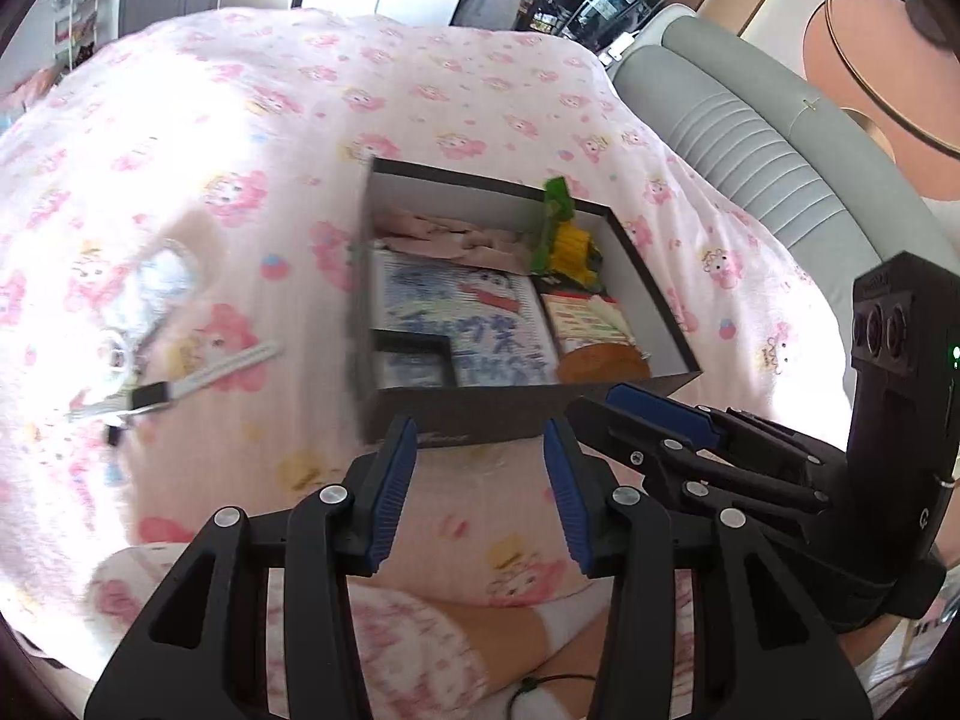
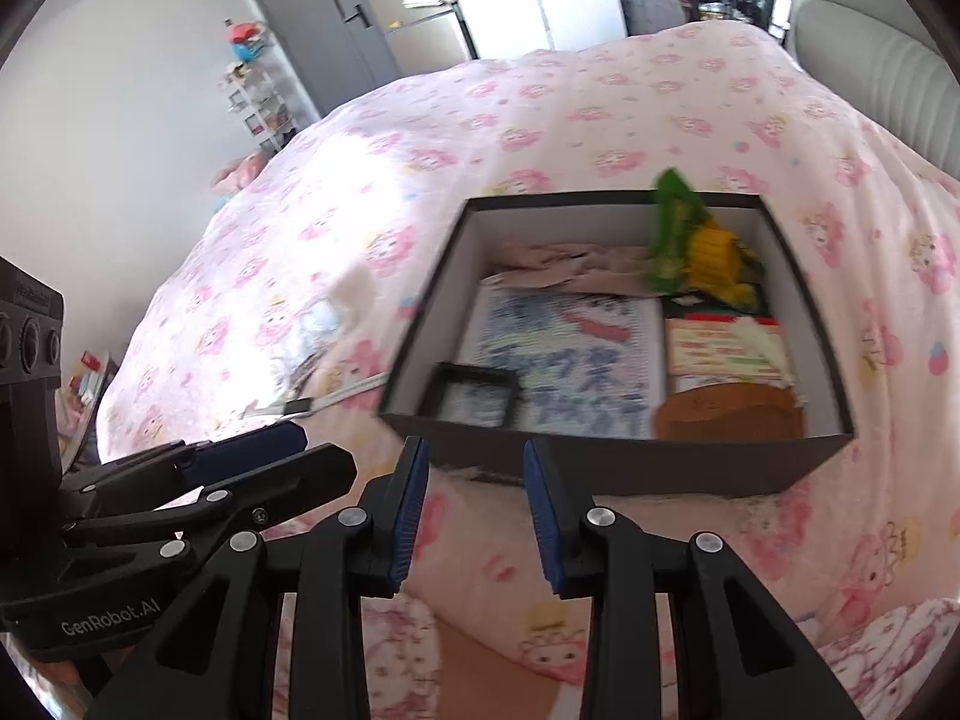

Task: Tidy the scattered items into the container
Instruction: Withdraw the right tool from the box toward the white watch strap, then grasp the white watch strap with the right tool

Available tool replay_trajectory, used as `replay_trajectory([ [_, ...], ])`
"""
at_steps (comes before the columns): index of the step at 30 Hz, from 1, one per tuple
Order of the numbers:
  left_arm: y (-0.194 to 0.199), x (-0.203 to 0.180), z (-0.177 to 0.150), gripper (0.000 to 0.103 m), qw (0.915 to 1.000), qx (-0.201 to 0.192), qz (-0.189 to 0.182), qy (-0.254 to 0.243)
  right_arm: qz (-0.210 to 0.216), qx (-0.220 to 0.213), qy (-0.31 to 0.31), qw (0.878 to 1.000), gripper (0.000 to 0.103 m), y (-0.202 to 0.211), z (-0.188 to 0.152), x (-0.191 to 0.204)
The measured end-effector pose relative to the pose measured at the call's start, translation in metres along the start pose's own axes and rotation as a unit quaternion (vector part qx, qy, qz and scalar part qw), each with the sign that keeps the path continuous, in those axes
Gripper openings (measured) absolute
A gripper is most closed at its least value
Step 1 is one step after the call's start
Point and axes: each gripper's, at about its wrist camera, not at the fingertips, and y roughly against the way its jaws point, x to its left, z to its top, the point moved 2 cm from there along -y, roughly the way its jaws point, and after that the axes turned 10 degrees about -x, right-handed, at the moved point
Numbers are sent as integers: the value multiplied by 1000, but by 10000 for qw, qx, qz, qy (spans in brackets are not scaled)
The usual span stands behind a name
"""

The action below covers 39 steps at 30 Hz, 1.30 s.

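Note:
A dark-rimmed cardboard box (image 1: 474,411) (image 2: 630,462) sits on the pink printed bedcover. It holds a blue-striped picture pad (image 1: 462,312), a small black frame (image 1: 414,354), a green and yellow toy (image 1: 567,234), a red and cream booklet (image 1: 591,315), an orange round piece (image 1: 603,363) and pink cloth. Left of the box lie a white ruler (image 1: 240,369), a bunch of keys (image 1: 117,360) and a pale blue pouch (image 1: 162,282). My left gripper (image 1: 480,426) hangs open before the box's near wall, holding nothing. My right gripper (image 2: 475,444) is open and empty beside it.
The bedcover (image 1: 420,96) bulges high behind the box. A grey padded headboard (image 1: 750,144) runs along the right. Grey cabinets (image 2: 336,18) and a small shelf unit (image 2: 258,96) stand against the far wall. A person's leg in pink print lies below the grippers.

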Motion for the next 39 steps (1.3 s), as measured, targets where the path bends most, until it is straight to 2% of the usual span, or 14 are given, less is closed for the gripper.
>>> replay_trajectory([
  [7, 32, 58, -11, 44, 9995, -84, 258, 190, 307, 193, 351, 9987, 29, -21, -10, 61],
  [13, 42, 121, -21, 44, 9935, -329, 437, 996, 559, 549, 635, 9949, 29, -65, -10, 110],
  [17, 37, 159, -24, 44, 9886, -295, 517, 1386, 726, 758, 635, 9924, 29, -97, -13, 133],
  [19, 28, 179, -26, 44, 9849, -188, 566, 1622, 651, 925, 674, 9913, 29, -115, -18, 140],
  [21, 13, 200, -29, 44, 9816, -56, 855, 1705, 526, 1121, 589, 9905, 29, -135, -24, 139],
  [23, -6, 223, -32, 44, 9764, 221, 1254, 1744, 357, 1390, 407, 9888, 29, -158, -30, 133],
  [27, -26, 270, -45, 44, 9628, 380, 1238, 2373, 318, 1761, 378, 9831, 29, -189, -40, 131],
  [29, -31, 292, -54, 44, 9554, 282, 1038, 2751, 453, 1812, 283, 9820, 29, -199, -42, 130],
  [31, -33, 313, -62, 44, 9447, 149, 754, 3187, 697, 1804, -84, 9811, 30, -206, -42, 129],
  [33, -32, 327, -67, 44, 9386, 23, 813, 3353, 809, 1797, -356, 9798, 30, -216, -41, 127],
  [36, -32, 344, -68, 44, 9279, -228, 758, 3642, 618, 1762, -501, 9811, 31, -232, -41, 123],
  [39, -44, 357, -65, 44, 9248, -254, 715, 3727, 505, 1899, -804, 9772, 31, -251, -49, 118],
])
